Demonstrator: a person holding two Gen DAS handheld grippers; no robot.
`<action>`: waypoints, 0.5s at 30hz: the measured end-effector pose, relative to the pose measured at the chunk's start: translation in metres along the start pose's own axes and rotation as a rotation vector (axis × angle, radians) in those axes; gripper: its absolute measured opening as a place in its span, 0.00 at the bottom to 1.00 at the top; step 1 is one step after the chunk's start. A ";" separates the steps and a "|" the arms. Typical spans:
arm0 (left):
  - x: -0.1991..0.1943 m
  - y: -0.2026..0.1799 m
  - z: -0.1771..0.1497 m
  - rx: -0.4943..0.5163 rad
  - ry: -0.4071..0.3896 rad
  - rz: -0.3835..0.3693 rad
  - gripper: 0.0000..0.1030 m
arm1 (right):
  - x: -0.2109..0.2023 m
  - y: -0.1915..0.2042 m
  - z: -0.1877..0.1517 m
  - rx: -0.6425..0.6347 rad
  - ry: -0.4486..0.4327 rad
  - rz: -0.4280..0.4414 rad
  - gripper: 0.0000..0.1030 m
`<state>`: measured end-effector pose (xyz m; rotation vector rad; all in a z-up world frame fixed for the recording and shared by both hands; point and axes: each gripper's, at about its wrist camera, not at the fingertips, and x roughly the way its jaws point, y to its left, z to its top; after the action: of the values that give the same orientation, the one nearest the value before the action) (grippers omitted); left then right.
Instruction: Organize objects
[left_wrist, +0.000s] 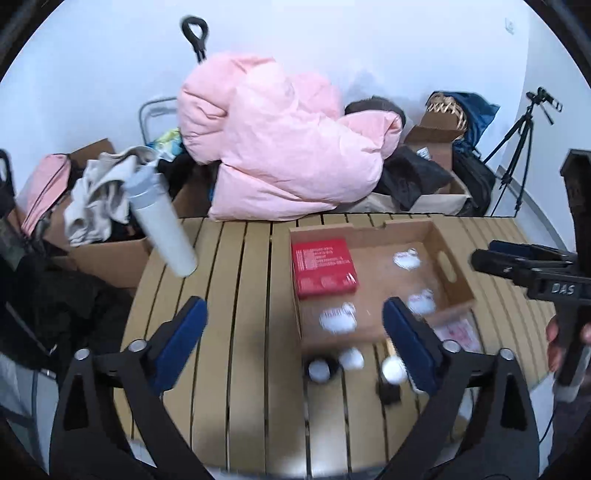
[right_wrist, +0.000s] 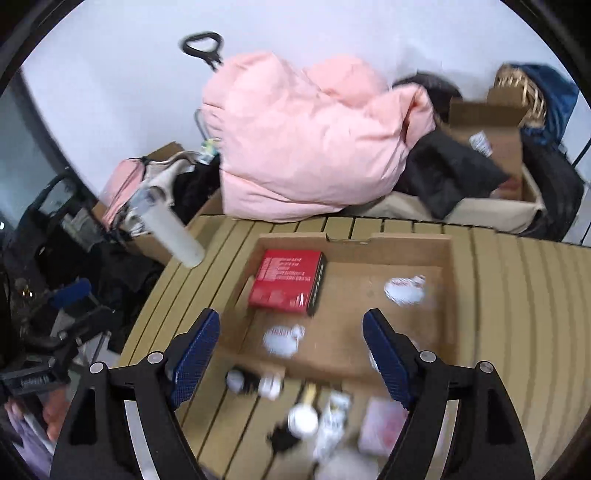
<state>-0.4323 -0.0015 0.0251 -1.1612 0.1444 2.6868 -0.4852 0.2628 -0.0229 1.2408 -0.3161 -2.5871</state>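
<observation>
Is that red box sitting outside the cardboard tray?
No, the red box lies flat inside the cardboard tray, in its far left corner.

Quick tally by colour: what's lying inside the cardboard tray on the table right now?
Red box: 1
White packets, blurred: 3
Total in the tray: 4
</observation>
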 end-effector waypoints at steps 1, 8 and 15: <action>-0.018 0.001 -0.011 -0.008 -0.015 0.015 0.99 | -0.017 0.004 -0.007 -0.014 -0.010 0.002 0.81; -0.110 -0.005 -0.091 -0.048 -0.079 0.113 1.00 | -0.130 0.032 -0.092 -0.135 -0.070 -0.018 0.81; -0.173 -0.028 -0.172 -0.083 -0.122 0.139 1.00 | -0.174 0.058 -0.185 -0.149 -0.090 0.009 0.81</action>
<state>-0.1887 -0.0305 0.0332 -1.0415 0.0993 2.9026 -0.2276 0.2481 0.0082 1.0730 -0.1419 -2.6099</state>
